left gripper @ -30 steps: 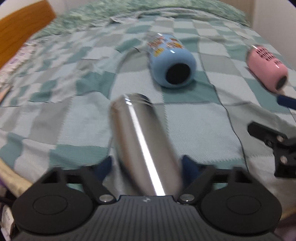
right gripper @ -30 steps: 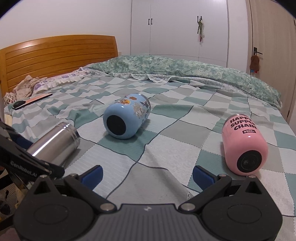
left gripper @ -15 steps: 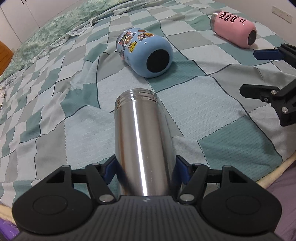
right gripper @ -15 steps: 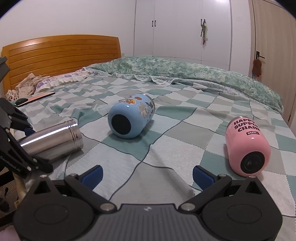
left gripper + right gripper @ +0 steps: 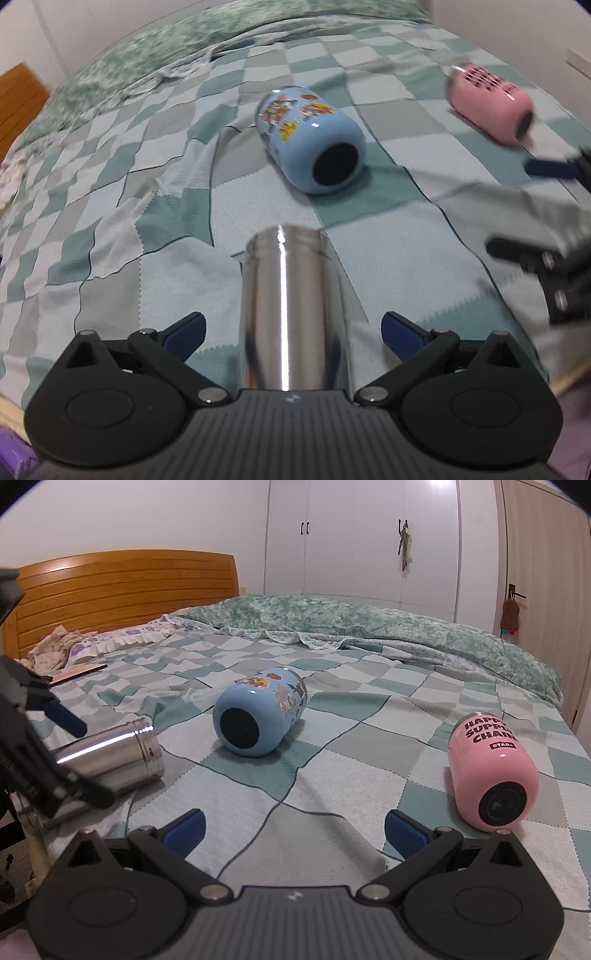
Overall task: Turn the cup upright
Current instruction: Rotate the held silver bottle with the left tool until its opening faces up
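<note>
A steel cup (image 5: 288,310) lies on its side on the checked bedspread, between the fingers of my left gripper (image 5: 293,332). The jaws stand wide, with a gap on each side of the cup. In the right wrist view the steel cup (image 5: 114,757) lies at the left with the left gripper (image 5: 44,753) around it. A blue cup (image 5: 314,144) with stickers lies on its side beyond it, also seen from the right wrist (image 5: 258,716). A pink cup (image 5: 491,771) lies on its side at the right. My right gripper (image 5: 295,830) is open and empty, low over the bed.
A wooden headboard (image 5: 122,590) and pillows stand at the left. A folded green quilt (image 5: 369,624) lies across the far side. The bed's near edge (image 5: 565,384) runs just below both grippers. White wardrobes (image 5: 362,535) stand behind.
My left gripper has opened off the steel cup, which now lies loose between the fingers. The right gripper has hardly moved.
</note>
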{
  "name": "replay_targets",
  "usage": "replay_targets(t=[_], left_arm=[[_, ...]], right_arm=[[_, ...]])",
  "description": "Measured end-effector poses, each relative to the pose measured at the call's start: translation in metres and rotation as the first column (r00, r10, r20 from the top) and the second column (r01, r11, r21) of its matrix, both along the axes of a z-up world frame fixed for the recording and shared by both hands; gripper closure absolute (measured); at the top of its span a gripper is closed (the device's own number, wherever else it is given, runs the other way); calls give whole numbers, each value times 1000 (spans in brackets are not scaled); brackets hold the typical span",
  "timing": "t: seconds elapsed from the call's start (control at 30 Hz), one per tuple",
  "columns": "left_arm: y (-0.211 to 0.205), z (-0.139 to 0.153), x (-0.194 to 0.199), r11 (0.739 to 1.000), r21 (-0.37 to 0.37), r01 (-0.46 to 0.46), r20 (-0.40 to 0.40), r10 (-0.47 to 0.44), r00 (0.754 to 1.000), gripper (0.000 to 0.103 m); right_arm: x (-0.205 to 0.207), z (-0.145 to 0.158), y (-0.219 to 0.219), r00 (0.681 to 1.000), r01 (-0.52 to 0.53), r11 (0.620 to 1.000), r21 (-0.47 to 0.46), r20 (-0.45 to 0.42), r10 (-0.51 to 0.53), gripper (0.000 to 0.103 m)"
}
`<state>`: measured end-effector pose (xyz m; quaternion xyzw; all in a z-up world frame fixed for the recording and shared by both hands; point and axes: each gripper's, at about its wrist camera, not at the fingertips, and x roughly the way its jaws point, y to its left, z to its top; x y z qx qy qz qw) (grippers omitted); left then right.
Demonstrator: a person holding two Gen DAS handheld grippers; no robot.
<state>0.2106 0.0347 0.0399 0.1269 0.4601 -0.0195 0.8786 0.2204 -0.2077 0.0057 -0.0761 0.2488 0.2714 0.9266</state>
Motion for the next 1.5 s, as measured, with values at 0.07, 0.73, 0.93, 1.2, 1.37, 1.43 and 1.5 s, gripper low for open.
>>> replay_targets(t=[0.07,0.73,0.93,1.2,1.37,1.43,1.5], left_arm=[[0,0,8,1000,-8,-30,-1,30,1000,0],[8,-2,10,993,-92,-74,42,78,996,39],[12,16,-19,989,-129,-72,183,95,979,40],[18,48,-47,983,-179,-35,360,99,928,40],[20,62,-54,984,-180,-21,464,103,880,40],[24,64,-51,981,-189,-36,497,127,858,40],[29,65,-49,977,-206,-44,525,148,838,40]], right_arm=[[0,0,0,1000,2,1000,-1,0,-2,0],[2,-2,3,1000,20,1000,-1,-6,-20,0],[-3,1,1,999,29,999,23,18,-29,0],[-13,6,-2,996,54,995,80,62,-59,0],[-16,7,-3,994,69,992,108,80,-78,0],[-17,6,-3,993,74,991,115,85,-84,0],[-17,6,-3,992,75,990,119,89,-86,0]])
